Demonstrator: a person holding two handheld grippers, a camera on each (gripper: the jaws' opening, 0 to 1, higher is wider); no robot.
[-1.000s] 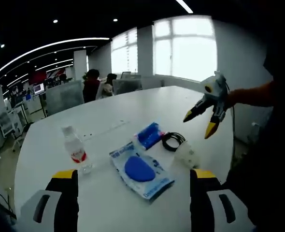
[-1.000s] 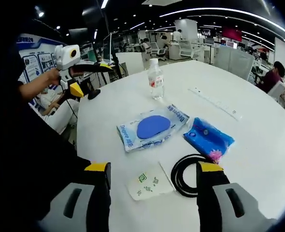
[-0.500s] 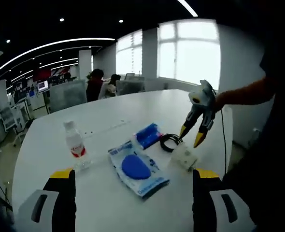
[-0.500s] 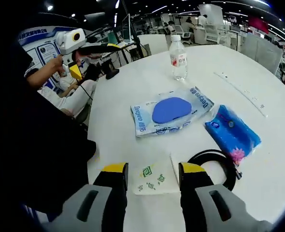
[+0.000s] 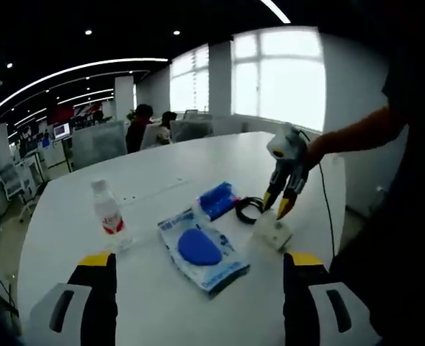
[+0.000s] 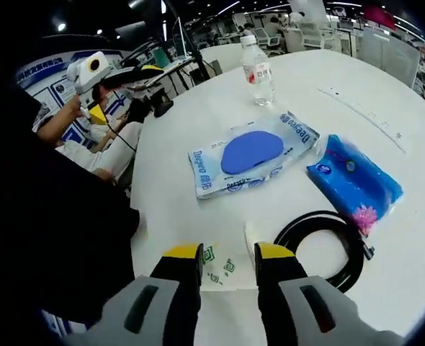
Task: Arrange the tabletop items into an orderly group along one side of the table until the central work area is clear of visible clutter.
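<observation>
On the white table (image 5: pixel 169 169) lie a water bottle (image 5: pixel 107 215), a blue-and-white pouch (image 5: pixel 202 249), a blue pack (image 5: pixel 218 200), a black cable coil (image 5: pixel 247 210) and a white packet (image 5: pixel 274 233). My left gripper (image 5: pixel 201 261) hangs wide open above the near table edge, holding nothing. My right gripper (image 6: pixel 228 252) has come down over the white packet (image 6: pixel 218 268). Its jaws are narrowed, with the packet's edge showing in the gap between them. In the left gripper view the right gripper (image 5: pixel 274 209) tilts down, its tips just above the packet.
A pale ruler-like strip (image 6: pixel 364 114) lies farther out on the table. Desks, monitors and chairs stand around it, and people (image 5: pixel 137 126) sit at the far side by the windows. The table's edge runs close under both grippers.
The right gripper has dropped from above the table down onto the white packet, and its jaws have drawn much closer together. The left gripper has stayed open in place.
</observation>
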